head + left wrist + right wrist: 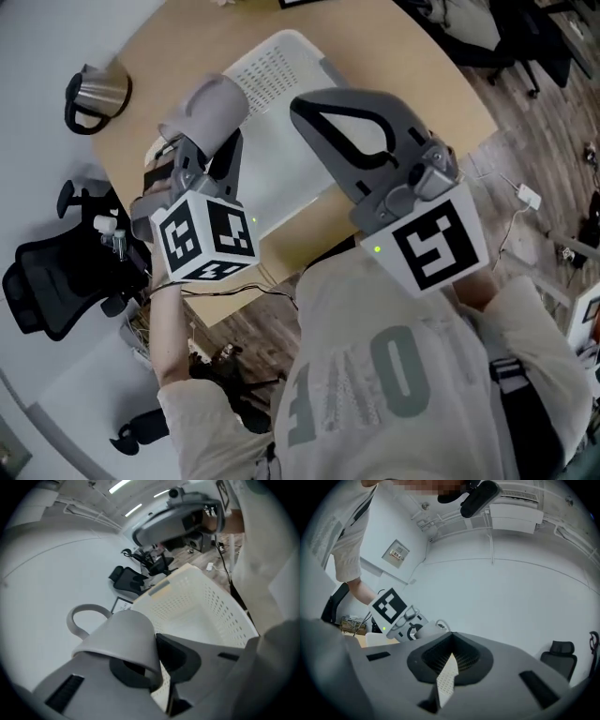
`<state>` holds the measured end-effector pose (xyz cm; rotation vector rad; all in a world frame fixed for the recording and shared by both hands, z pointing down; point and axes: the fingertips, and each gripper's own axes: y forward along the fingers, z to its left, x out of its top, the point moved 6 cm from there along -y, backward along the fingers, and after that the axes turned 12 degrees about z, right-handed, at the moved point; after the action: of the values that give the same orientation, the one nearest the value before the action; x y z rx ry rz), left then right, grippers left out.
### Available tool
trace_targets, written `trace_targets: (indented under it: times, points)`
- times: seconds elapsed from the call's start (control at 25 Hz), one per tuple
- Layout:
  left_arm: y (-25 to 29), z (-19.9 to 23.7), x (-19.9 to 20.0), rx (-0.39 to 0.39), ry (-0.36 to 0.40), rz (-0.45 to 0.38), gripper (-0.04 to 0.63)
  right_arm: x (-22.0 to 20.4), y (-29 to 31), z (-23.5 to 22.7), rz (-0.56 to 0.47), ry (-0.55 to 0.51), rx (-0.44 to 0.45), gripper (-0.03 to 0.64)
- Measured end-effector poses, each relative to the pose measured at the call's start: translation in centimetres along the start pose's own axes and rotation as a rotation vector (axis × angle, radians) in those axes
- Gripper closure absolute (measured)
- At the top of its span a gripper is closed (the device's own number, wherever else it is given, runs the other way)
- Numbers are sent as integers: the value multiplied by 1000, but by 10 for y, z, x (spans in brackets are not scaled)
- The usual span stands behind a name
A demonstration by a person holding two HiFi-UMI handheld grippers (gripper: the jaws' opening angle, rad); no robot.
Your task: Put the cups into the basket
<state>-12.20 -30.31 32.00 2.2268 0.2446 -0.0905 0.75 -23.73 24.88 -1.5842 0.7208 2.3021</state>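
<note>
A grey cup (208, 105) with a loop handle is clamped by its rim in my left gripper (211, 120), tilted mouth-down just left of the white perforated basket (281, 61). In the left gripper view the cup (119, 641) fills the jaws and the basket (206, 606) lies just beyond it. My right gripper (305, 105) hovers over the basket with its jaws shut and nothing held. A sliver of basket (446, 681) shows through the gap between its jaws. A second, metallic cup (97, 92) stands on the table at the far left.
The basket sits on a round wooden table (412, 66). A black office chair (56, 272) stands below the table's left edge, with cables on the floor near it. More chairs and wood flooring lie at the upper right.
</note>
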Motion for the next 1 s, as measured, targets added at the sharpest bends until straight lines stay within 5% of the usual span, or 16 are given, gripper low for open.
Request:
trace_targets:
  times: [0.32,0.52,1.0]
  points:
    - [99,-62,-11,-333,342,151,548,-32,-3,-23,83,86,-79,620]
    - [138,-100,-21,-470,471,220,549,-48,-2,-28,119,108,-111,620]
    - [166,-136,-28,-565,612,301,548,-66,-1,-27,158,186,-93,620]
